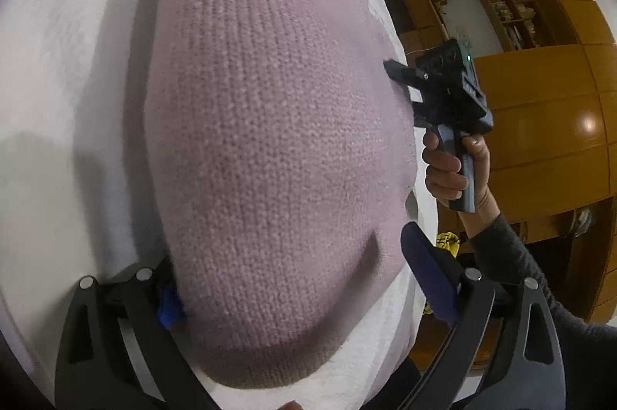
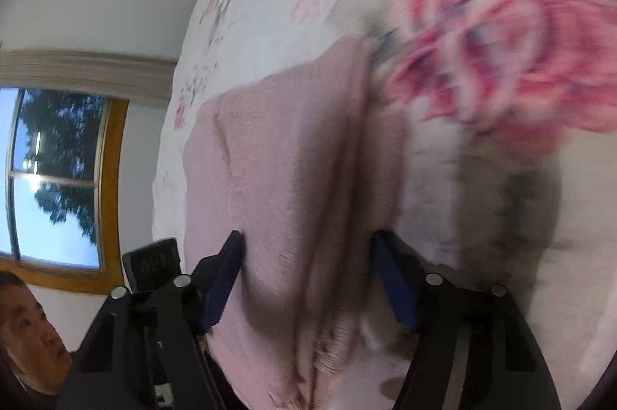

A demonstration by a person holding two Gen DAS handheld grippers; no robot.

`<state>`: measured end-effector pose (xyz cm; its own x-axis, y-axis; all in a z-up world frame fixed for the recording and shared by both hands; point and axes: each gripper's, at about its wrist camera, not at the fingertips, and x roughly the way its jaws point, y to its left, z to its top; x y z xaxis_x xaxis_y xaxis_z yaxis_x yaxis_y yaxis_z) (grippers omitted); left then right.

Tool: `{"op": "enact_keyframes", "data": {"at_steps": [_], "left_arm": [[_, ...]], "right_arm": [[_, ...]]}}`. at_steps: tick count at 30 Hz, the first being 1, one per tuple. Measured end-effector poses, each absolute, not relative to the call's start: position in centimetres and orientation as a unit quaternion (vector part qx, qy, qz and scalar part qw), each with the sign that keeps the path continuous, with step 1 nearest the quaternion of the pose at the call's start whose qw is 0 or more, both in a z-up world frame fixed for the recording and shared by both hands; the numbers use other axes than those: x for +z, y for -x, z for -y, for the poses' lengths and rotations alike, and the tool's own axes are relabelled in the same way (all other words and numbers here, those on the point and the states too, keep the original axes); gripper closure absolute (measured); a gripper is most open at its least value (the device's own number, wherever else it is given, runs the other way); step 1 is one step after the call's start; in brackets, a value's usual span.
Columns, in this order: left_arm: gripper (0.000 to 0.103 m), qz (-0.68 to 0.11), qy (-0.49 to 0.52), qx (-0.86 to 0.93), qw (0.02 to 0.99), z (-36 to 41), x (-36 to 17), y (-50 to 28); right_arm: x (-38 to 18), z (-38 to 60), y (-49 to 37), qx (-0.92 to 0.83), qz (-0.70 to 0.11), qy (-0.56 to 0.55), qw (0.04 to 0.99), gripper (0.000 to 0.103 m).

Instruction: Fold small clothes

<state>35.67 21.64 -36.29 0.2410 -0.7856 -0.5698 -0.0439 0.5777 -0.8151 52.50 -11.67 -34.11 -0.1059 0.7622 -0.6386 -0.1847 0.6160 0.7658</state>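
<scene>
Pink knit garment [image 1: 270, 140] lies flat on the bed [image 1: 58, 63], on the white floral cover, close to the bed's edge on the cabinet side. Left tool [image 1: 293, 279]: jaws spread wide, one pad [image 1: 428, 279] clear on the garment's edge, the other half hidden under the knit at the opposite side — released, nothing pinched. Right tool [image 2: 308, 279]: also spread, blue pads either side of a raised ridge of the garment [image 2: 293, 178], not closed on it as far as I can tell. Right wrist view is motion-blurred, so contact of pads with cloth is uncertain there. From the left wrist view the right tool [image 1: 401, 78] sits at the garment's far side edge, tips touching or just beside the knit; my hand [image 1: 451, 167] grips its handle.

Judgement: garment looks partly folded already — a lengthwise crease shows in the right wrist view. Step in hand is likely taking hold of an edge for the next fold.

To do it well: close each tool on the full thickness of the layers, not the top ply only; take both holds level along the same edge; lift low, carry across evenly, lay down before letting go so the knit does not slump or drag the cover
</scene>
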Motion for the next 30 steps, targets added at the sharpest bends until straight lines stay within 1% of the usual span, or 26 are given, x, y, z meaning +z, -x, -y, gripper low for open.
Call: {"op": "enact_keyframes", "data": {"at_steps": [2,3,6,7,8,11,12,13,15,18,21,24,25,27,29,30], "left_arm": [[0.009,-0.555,0.372,-0.267,0.694,-21.7,-36.3,-35.5],[0.009,-0.556,0.37,-0.266,0.695,-21.6,-36.2,-35.4],[0.009,-0.555,0.368,-0.267,0.697,-21.6,-36.2,-35.2],[0.009,-0.554,0.368,-0.268,0.697,-21.7,-36.1,-35.2],[0.009,-0.554,0.368,-0.268,0.697,-21.6,-36.1,-35.1],[0.009,-0.553,0.369,-0.268,0.697,-21.3,-35.9,-34.9],[0.009,-0.552,0.369,-0.269,0.698,-21.3,-35.9,-34.9],[0.009,-0.552,0.369,-0.269,0.698,-21.3,-35.9,-34.8],[0.009,-0.551,0.37,-0.269,0.698,-21.3,-35.9,-34.6],[0.009,-0.551,0.374,-0.272,0.695,-21.5,-36.0,-34.6],[0.01,-0.545,0.4,-0.282,0.681,-22.8,-36.2,-34.8],[0.014,-0.54,0.423,-0.296,0.664,-24.2,-36.7,-34.7],[0.015,-0.54,0.426,-0.3,0.661,-24.5,-36.8,-34.6],[0.016,-0.534,0.437,-0.306,0.655,-25.1,-37.1,-34.5],[0.015,-0.532,0.451,-0.305,0.649,-25.4,-37.4,-34.4],[0.015,-0.531,0.454,-0.304,0.647,-25.4,-37.5,-34.5]], "right_arm": [[-34.6,12.1,-52.7,0.376,-0.639,-0.242,0.626,0.033],[-34.9,11.9,-52.8,0.374,-0.642,-0.244,0.623,0.031],[-35.1,10.3,-52.9,0.387,-0.646,-0.245,0.61,0.02],[-35.1,9.3,-53.0,0.393,-0.649,-0.245,0.604,0.015],[-35.0,8.6,-53.0,0.395,-0.65,-0.241,0.602,0.013],[-34.8,7.0,-53.4,0.399,-0.649,-0.235,0.604,0.014],[-34.9,7.2,-53.5,0.398,-0.648,-0.237,0.605,0.019],[-35.3,7.8,-53.5,0.394,-0.652,-0.238,0.602,0.031],[-35.7,9.6,-53.7,0.387,-0.656,-0.253,0.597,0.037],[-35.9,11.9,-53.7,0.378,-0.65,-0.283,0.595,0.037],[-35.9,11.6,-53.6,0.375,-0.65,-0.284,0.597,0.034],[-34.9,11.8,-53.4,0.37,-0.656,-0.266,0.602,0.034],[-34.8,12.8,-53.3,0.369,-0.658,-0.271,0.598,0.033],[-35.1,14.5,-53.0,0.365,-0.66,-0.293,0.588,0.031],[-35.6,14.9,-52.9,0.371,-0.659,-0.31,0.577,0.027],[-35.8,14.3,-53.0,0.374,-0.66,-0.308,0.574,0.021]]}}
